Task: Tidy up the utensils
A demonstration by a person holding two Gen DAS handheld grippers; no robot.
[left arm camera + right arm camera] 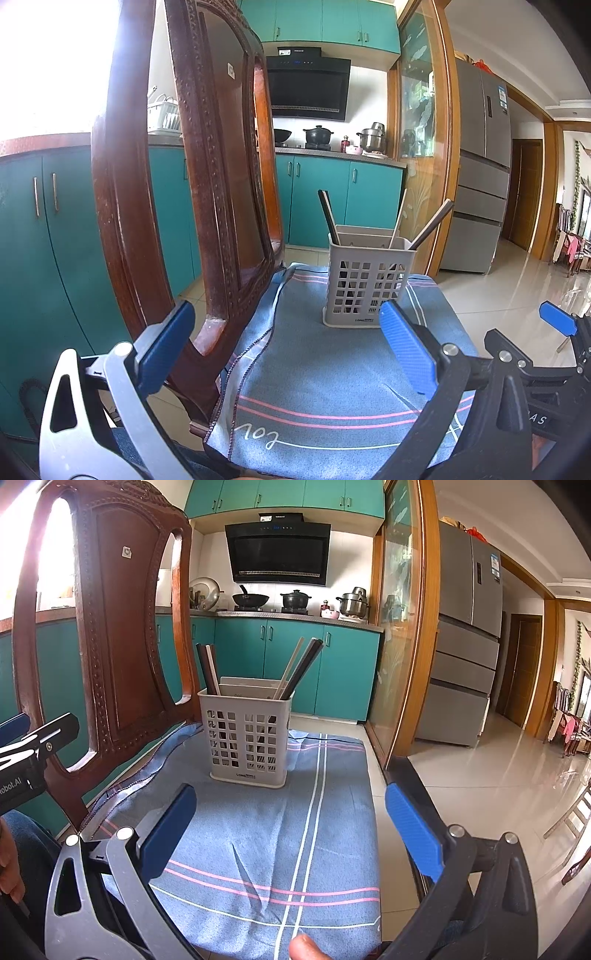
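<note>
Both sets of jaws stand spread wide with nothing between them. Left gripper [288, 350] hovers low over a blue striped cloth [332, 369], its blue pads well apart. Right gripper [291, 830] hovers over the same cloth [258, 830], its blue pads [413, 834] equally separated.

Utensil holder [364, 284], a grey perforated plastic basket, stands upright on the far part of the cloth, ahead of both grippers and apart from them. In the right wrist view the holder [247, 738] contains dark and pale chopsticks [301, 668]: one group leans against the left corner, another leans toward the right corner.

A carved wooden chair back [207, 177] rises just left of the cloth. Teal cabinets [295, 664] line the background.
</note>
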